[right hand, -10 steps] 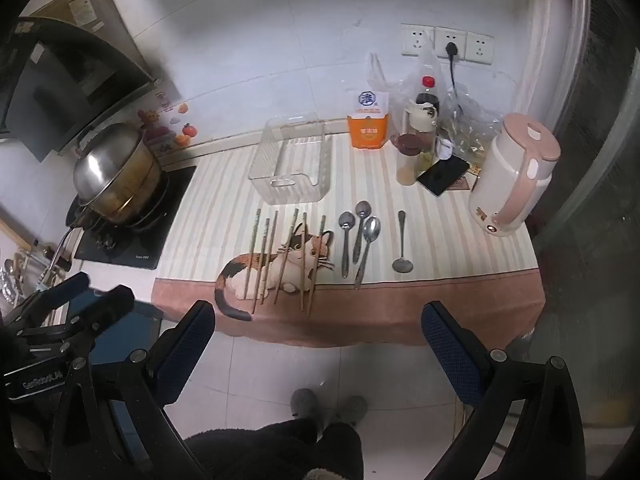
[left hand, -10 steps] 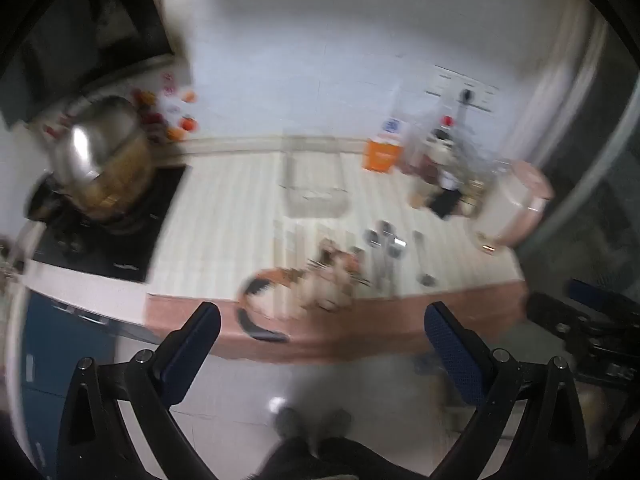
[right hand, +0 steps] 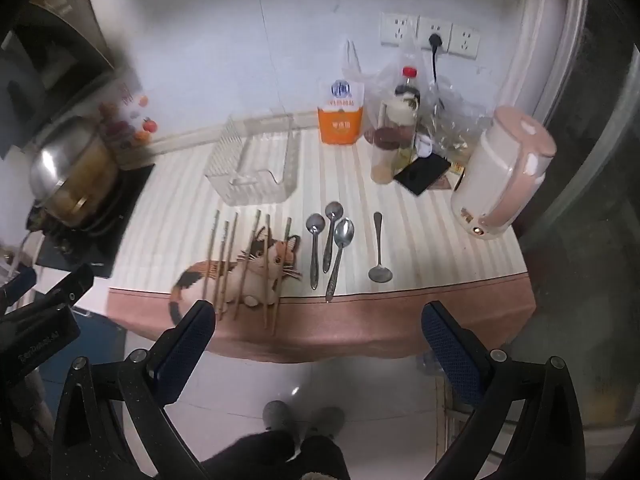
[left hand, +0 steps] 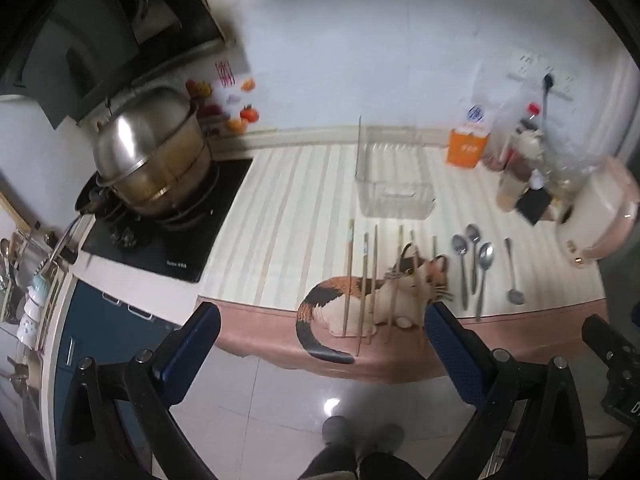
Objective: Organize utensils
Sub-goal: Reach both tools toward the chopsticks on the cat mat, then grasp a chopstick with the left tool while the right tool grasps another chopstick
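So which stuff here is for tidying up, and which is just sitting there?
For the job: six wooden chopsticks; four shiny metal spoons; clear plastic basket.

Just lying about: pink-and-cream kettle; orange carton; steel pot; black phone.

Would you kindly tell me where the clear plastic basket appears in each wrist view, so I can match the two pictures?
Left wrist view: the clear plastic basket sits right of centre, behind the chopsticks.
Right wrist view: the clear plastic basket sits left of centre, upper half.
Shared landmark: the orange box against the wall, to the basket's right in both.
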The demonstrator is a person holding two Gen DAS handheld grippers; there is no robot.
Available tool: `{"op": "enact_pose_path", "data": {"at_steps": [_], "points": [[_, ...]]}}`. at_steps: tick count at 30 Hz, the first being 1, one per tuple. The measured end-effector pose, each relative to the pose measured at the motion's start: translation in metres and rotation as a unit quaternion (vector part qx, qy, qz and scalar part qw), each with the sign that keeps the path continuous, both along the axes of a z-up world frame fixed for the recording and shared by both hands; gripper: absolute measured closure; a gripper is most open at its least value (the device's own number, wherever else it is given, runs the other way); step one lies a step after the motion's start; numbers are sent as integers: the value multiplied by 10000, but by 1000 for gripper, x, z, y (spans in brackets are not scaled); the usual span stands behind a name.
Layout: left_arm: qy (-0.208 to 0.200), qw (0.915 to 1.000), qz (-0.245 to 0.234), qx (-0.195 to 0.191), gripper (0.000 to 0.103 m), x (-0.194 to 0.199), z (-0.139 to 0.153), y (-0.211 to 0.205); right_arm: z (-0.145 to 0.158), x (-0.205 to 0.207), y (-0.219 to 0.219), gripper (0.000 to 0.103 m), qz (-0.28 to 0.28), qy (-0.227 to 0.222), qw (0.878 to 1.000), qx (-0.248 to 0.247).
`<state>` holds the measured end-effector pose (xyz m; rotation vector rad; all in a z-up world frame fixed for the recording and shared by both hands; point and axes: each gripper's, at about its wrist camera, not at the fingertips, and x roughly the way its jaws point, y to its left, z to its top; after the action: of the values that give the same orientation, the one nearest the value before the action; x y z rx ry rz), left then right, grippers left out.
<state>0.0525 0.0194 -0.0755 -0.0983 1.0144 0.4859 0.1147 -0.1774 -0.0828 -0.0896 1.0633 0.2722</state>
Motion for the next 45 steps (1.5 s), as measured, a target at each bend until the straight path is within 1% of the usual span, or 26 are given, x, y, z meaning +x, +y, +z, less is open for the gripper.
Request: {"op": "enact_pose_path", "data": {"at_steps": [8, 10, 12, 15, 16, 18, 19, 20, 21, 22, 24, 25, 27, 28, 29, 30, 31, 33, 35, 36, 37, 38, 41, 42, 43, 45], "points": [[674, 9976, 49, -177, 0, 53, -71, 28, -81, 59, 29, 3, -203, 683, 9974, -138], [805, 9963, -37, -306, 0, 65, -93, 41, -100, 73, 37, 8, -228, 856, 9960, -70], [932, 9947, -113, -417, 0, 76, -113, 52, -121, 89, 47, 21, -276, 1099, 9935, -45], [1182, 9887, -105, -912, 0, 95, -150, 87, -154, 112, 64, 38, -349, 1425, 9892, -11], [1224, 9867, -67, -1065, 0, 99, -160, 98, -163, 117, 68, 41, -374, 1492, 9881, -41], [1266, 9818, -20, -1416, 3, 104, -180, 115, -182, 126, 76, 57, -396, 1637, 9857, -20], [1302, 9777, -40, -1649, 6, 109, -192, 121, -192, 131, 81, 60, -408, 1723, 9842, -40], [1380, 9719, -105, -1904, 15, 114, -205, 125, -202, 135, 85, 67, -417, 1785, 9830, -57], [1456, 9695, -136, -1967, 20, 120, -212, 125, -208, 139, 87, 73, -421, 1823, 9823, -84], [1550, 9656, -209, -2076, 26, 125, -223, 124, -216, 143, 91, 74, -428, 1884, 9811, -124], [1682, 9599, -320, -2222, 28, 131, -241, 119, -228, 149, 96, 74, -458, 1996, 9787, -163], [1692, 9580, -379, -2285, 28, 135, -246, 116, -233, 152, 98, 74, -467, 2037, 9778, -164], [1721, 9567, -491, -2298, 42, 143, -253, 108, -242, 157, 103, 74, -492, 2105, 9762, -189], [1736, 9565, -536, -2281, 60, 147, -256, 105, -246, 159, 105, 74, -507, 2132, 9755, -187], [1768, 9566, -570, -2246, 69, 150, -258, 103, -250, 162, 107, 74, -514, 2169, 9747, -175], [1676, 9611, -659, -2096, 78, 154, -255, 99, -254, 164, 110, 74, -528, 2202, 9739, -188], [1703, 9600, -743, -2094, 99, 157, -257, 97, -258, 166, 113, 74, -533, 2221, 9733, -209], [1721, 9607, -752, -2046, 99, 158, -256, 97, -268, 169, 121, 74, -489, 2297, 9718, -231], [1743, 9613, -764, -1994, 99, 154, -255, 97, -280, 170, 129, 74, -453, 2376, 9694, -432], [1770, 9612, -754, -1975, 99, 152, -254, 101, -280, 168, 133, 76, -428, 2238, 9723, -513], [1798, 9607, -748, -1979, 99, 146, -254, 106, -280, 167, 139, 83, -361, 2188, 9730, -645], [1830, 9600, -733, -1988, 99, 141, -254, 108, -280, 164, 141, 96, -393, 2194, 9712, -843], [1844, 9591, -759, -2009, 98, 133, -254, 106, -277, 154, 134, 96, -545, 2389, 9641, -1027], [1848, 9592, -806, -1981, 98, 135, -253, 105, -276, 155, 133, 96, -550, 2396, 9639, -1026], [1840, 9599, -839, -1943, 94, 134, -256, 105, -275, 155, 134, 96, -559, 2395, 9641, -1005], [1837, 9612, -935, -1831, 93, 134, -258, 104, -273, 157, 138, 95, -542, 2429, 9627, -1058]]}}
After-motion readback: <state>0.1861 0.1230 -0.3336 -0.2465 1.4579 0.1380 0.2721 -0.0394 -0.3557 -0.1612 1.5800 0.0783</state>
